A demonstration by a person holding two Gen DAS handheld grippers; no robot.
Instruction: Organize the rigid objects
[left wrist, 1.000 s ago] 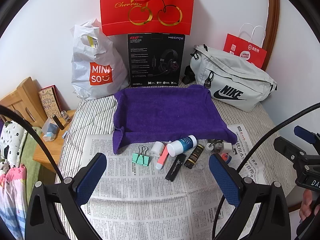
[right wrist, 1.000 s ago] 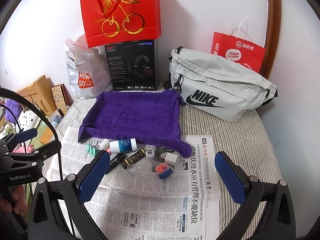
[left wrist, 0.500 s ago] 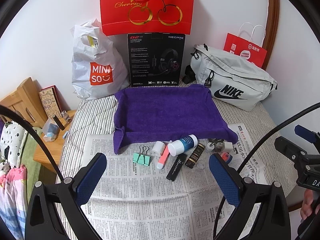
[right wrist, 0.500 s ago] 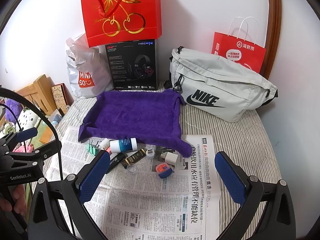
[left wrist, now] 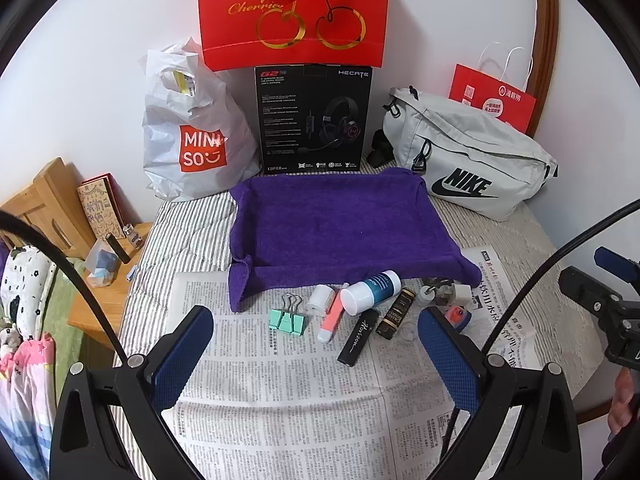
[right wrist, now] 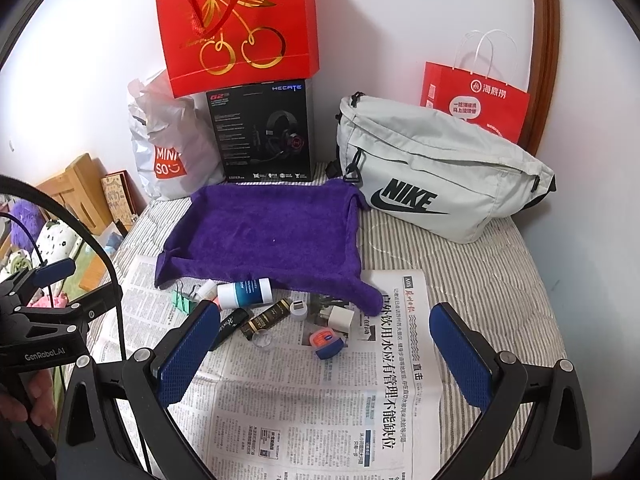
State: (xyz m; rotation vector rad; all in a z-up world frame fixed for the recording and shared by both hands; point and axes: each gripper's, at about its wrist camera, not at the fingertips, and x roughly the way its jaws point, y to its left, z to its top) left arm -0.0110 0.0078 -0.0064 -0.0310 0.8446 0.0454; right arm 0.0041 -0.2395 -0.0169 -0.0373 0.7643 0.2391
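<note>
Against a white wall stand a white MINISO plastic bag (left wrist: 188, 136), a black headset box (left wrist: 314, 118) with a red cherry-print gift bag (left wrist: 294, 12) on top of it, a pale grey Nike waist bag (left wrist: 468, 160) and a small red paper bag with white handles (left wrist: 494, 96). Before them, on a grey-and-white striped bedcover (right wrist: 472, 276), lies a purple towel shaped into a shallow tray (left wrist: 340, 224), its near edge resting on spread sheets of newspaper (left wrist: 288, 400). Small rigid things lie in a loose row on the paper just in front of the towel: a mint-green binder clip (left wrist: 287, 320), a small white cap-like piece (left wrist: 319, 299), a coral-and-white tube (left wrist: 333, 320), a white bottle with a blue label (left wrist: 370, 292) lying on its side, a black stick printed "Horizon" (left wrist: 357, 336), a black-and-gold tube (left wrist: 395, 313), a white charger plug (right wrist: 339, 317), a small white cylinder (right wrist: 297, 309) and a blue-and-orange round tin (right wrist: 328, 342). None of them is in the towel. The left gripper (left wrist: 316, 350) hovers above the newspaper with its blue-padded fingers spread wide and nothing between them; the binder clip and tubes lie ahead of the gap. The right gripper (right wrist: 326, 354) hangs likewise wide apart and empty, the tin and charger lying just ahead between its fingers. A hand (right wrist: 24, 396) shows at the left gripper's handle.
</note>
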